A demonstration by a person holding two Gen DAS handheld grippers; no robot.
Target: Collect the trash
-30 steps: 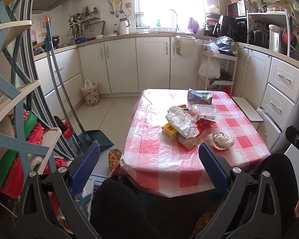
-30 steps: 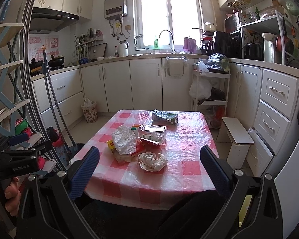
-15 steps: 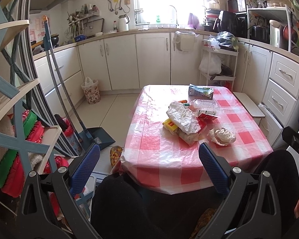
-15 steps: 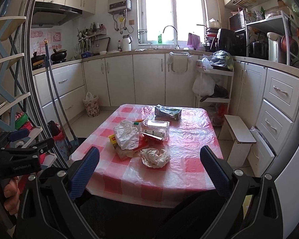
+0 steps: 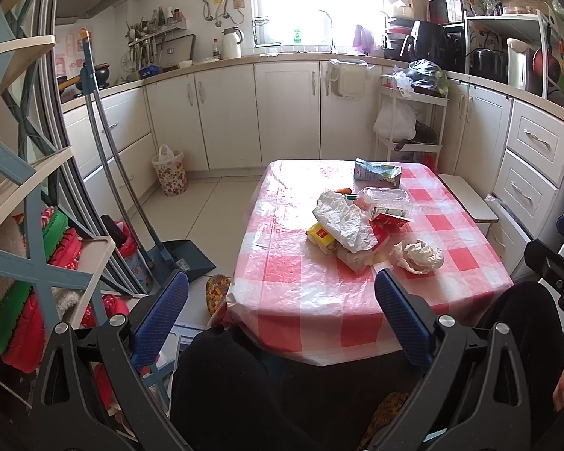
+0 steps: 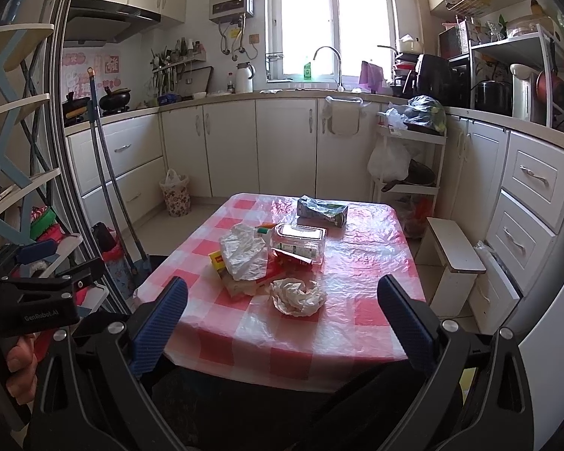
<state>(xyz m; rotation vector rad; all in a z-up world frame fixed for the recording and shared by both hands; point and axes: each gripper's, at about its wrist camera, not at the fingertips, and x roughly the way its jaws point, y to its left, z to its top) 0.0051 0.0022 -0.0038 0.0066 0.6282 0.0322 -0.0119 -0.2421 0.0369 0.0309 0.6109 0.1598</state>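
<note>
Trash lies in a heap on a low table with a red-and-white checked cover (image 5: 319, 300) (image 6: 364, 263): a crumpled white paper ball (image 5: 419, 257) (image 6: 299, 296), a white crinkled bag (image 5: 344, 221) (image 6: 244, 251), a yellow packet (image 5: 319, 233) (image 6: 217, 261), a clear plastic box (image 5: 387, 199) (image 6: 299, 242), a red wrapper (image 5: 389, 221) and a green-blue carton (image 5: 378, 173) (image 6: 321, 211). My left gripper (image 5: 282, 315) is open, held back from the table's near edge. My right gripper (image 6: 282, 319) is open too, also short of the table. Neither holds anything.
A flowered waste bin (image 5: 170, 170) (image 6: 176, 195) stands by the far cabinets. A broom and blue dustpan (image 5: 186, 255) lean at the left beside a shelf rack (image 5: 37, 225). A white step stool (image 6: 453, 251) and a trolley (image 6: 406, 165) stand right of the table. A person's dark-clothed legs (image 5: 282, 394) sit below both grippers.
Both views have tilted up and drawn slightly back, so the table sits a little lower and farther off. Both grippers stay open and the trash has not moved.
</note>
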